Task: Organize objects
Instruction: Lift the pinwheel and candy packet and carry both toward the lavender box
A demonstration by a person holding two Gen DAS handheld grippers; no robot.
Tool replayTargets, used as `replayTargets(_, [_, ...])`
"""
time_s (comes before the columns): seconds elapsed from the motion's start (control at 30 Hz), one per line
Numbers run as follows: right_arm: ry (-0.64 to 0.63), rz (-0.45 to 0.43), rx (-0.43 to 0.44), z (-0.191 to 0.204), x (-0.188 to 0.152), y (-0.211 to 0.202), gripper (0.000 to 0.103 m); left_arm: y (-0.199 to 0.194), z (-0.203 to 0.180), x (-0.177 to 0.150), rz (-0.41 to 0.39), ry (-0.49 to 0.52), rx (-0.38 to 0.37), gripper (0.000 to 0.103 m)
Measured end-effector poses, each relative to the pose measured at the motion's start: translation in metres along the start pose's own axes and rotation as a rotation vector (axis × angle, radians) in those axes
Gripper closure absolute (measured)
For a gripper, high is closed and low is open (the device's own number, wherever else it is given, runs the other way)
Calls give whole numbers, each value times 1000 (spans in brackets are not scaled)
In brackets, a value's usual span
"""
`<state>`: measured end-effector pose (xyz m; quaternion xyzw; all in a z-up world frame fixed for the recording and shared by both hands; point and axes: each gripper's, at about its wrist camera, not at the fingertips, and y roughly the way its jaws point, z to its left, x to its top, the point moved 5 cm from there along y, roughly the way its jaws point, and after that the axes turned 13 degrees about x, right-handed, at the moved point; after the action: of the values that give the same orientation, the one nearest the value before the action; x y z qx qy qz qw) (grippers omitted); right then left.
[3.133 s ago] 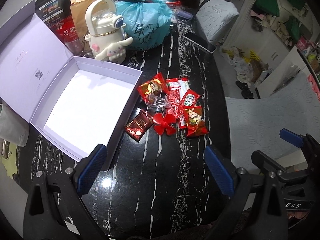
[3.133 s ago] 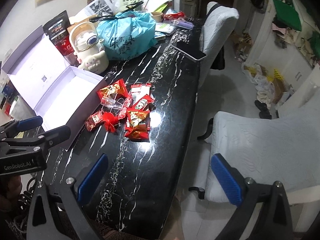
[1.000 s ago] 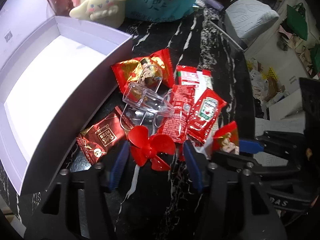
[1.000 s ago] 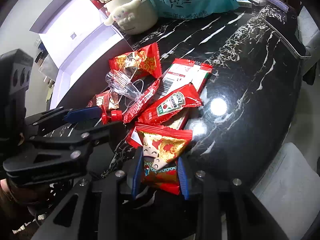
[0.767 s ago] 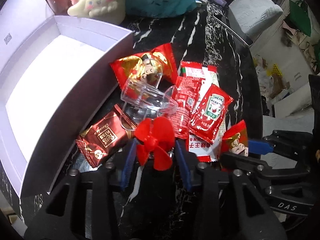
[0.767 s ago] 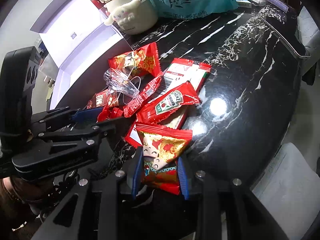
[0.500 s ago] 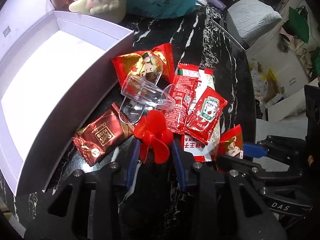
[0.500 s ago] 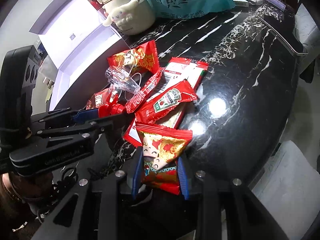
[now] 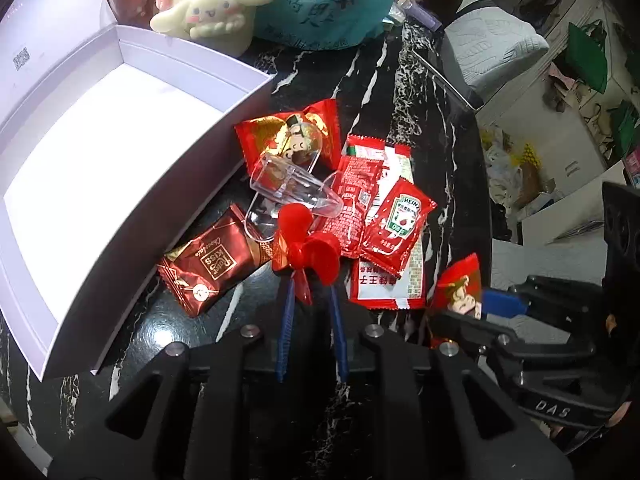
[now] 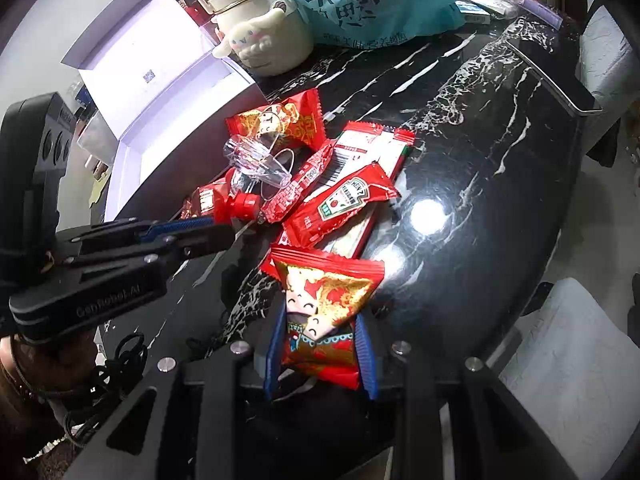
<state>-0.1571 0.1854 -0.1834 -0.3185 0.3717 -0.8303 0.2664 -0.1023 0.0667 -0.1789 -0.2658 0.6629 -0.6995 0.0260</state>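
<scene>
At far left the open lilac box sits empty on the black tabletop. Right of it, the left tool has just clamped shut on the red propeller, which a second ago lay loose between wider jaws. Farther right, the right tool still grips a red snack packet. Both look ready for boxing.

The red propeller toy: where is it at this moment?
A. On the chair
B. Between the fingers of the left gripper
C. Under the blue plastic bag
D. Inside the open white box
B: the left gripper has its blue fingers shut on the red propeller toy, beside the box, not in it.
</scene>
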Motion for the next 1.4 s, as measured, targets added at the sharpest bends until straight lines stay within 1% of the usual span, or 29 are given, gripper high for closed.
replayTargets(0.07, [5,2,-5,0,-2,0,71,1,0,1,15,-2,15,77])
replayTargets(0.1, [7,4,-6,0,-3,0,71,2,0,2,16,-1,23,71])
replayTargets(0.13, [9,4,-9,0,-4,0,71,2,-1,3,9,2,33,65])
replayTargets(0.2, [11,4,-14,0,-4,0,71,1,-2,4,-13,10,54,57])
replayTargets(0.3, [14,2,-19,-1,-4,0,71,3,-4,9,-37,23,79,50])
replayTargets(0.6, [28,12,-26,-8,-1,5,71,19,-18,18,-46,71,88,51])
replayTargets(0.73, [33,15,-29,-11,1,6,71,21,-21,16,-42,71,74,60])
replayTargets(0.93, [39,16,-37,-15,4,7,71,20,-20,14,-36,67,48,62])
replayTargets(1.1, [40,9,-44,-14,5,4,71,11,-16,10,-25,61,15,62])
replayTargets(1.4, [18,-21,-53,2,9,-14,71,-16,-14,7,-32,72,8,62])
